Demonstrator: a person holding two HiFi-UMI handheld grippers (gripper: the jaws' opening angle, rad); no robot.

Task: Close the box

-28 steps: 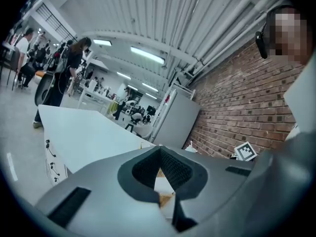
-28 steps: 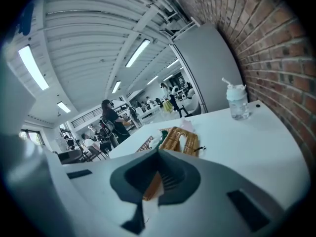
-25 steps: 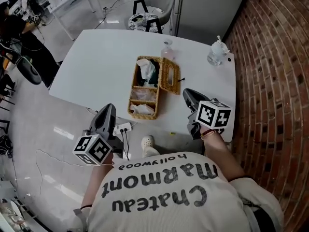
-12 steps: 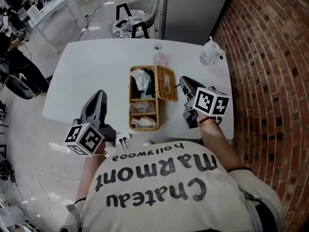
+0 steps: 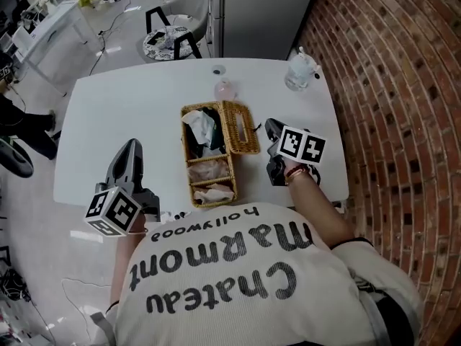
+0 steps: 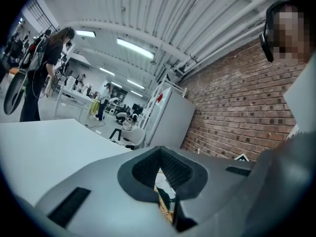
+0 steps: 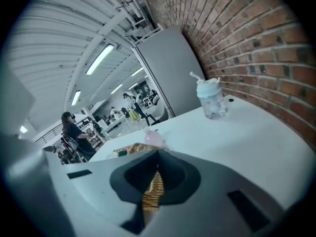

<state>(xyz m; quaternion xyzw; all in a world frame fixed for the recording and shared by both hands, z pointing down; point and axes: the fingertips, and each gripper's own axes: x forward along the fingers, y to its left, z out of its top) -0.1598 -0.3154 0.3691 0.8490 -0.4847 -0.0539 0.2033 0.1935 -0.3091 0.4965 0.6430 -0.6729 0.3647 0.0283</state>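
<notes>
Both clenched, empty: left gripper (image 5: 132, 146), right gripper (image 5: 271, 127). Rectangular woven wicker box (image 5: 205, 186) sits on the white tabletop (image 5: 130, 107) between them, its hinged lid (image 5: 241, 125) open just left of the right jaws. Likely light, stiff, grippy weave: push the lid's outer face, no pinch.

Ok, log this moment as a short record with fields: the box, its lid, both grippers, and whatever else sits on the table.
box: wicker box on the white table, compartments filled
lid: lid open, raised on the box's right side
left gripper: left gripper shut, empty, left of the box and apart from it
right gripper: right gripper shut, empty, just right of the lid; contact cannot be told
other: pink bottle beyond the box; clear cup with straw at the far right corner
task state: box not yet closed
</notes>
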